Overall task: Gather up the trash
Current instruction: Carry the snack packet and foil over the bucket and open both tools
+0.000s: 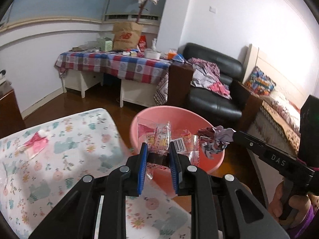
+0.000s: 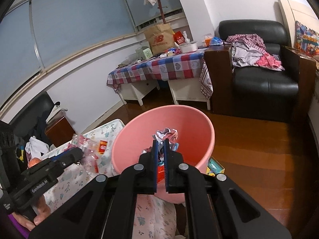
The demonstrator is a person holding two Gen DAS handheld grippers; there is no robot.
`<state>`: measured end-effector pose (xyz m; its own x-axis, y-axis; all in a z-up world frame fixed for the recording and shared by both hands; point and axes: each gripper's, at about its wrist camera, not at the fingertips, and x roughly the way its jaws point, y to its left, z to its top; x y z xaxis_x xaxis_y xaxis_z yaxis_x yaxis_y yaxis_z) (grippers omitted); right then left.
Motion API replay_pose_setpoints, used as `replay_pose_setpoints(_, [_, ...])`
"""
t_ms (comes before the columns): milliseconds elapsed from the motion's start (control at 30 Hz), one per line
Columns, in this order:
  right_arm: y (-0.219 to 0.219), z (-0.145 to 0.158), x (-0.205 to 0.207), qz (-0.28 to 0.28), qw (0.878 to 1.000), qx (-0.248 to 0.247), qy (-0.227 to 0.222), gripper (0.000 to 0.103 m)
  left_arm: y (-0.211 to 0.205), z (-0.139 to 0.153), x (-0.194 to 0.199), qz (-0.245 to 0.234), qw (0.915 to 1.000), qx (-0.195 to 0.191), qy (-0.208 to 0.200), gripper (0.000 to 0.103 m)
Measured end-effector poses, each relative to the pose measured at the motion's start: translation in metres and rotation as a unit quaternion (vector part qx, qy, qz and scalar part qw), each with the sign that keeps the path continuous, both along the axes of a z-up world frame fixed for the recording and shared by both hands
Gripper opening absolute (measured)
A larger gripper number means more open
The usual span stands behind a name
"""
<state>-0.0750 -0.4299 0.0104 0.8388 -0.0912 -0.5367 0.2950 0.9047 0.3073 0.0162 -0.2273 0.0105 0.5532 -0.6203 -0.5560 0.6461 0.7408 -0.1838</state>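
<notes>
Behind sits a "new balance" paper bag (image 2: 159, 37).

Both views were evenly lit by soft indoor light, with the white walls (image 1: 249, 20) bright and only faint shadows. The wooden floor (image 2: 259, 149) carried a dull sheen. Fisheye distortion bowed the window frame (image 2: 79, 37), and dark vignetting filled the corners. Detail was slightly soft throughout.

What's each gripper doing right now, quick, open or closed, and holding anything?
Left gripper: closed on clear plastic wrappers, over the pink bin.
Right gripper: closed on crumpled paper, over the same bin.
</notes>
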Motion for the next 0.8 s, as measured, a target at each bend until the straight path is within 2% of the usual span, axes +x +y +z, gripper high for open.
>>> replay_pose_setpoints(233, [-0.010,-0.017,0.009,0.005,1.000,0.015,0.010,0.006,-0.035,-0.018,0.006,-0.013,0.9991,0.033,0.023,0.021])
replay_pose_setpoints(500, [-0.014,-0.028,0.017,0.009,1.000,0.023,0.018,0.006,-0.051,-0.033,0.017,-0.009,0.9979,0.055,0.031,0.023])
replay_pose_setpoints(800, [-0.016,-0.037,0.024,0.009,0.999,0.036,0.037,0.006,-0.055,-0.030,0.026,-0.003,0.9982,0.052,0.030,0.035])
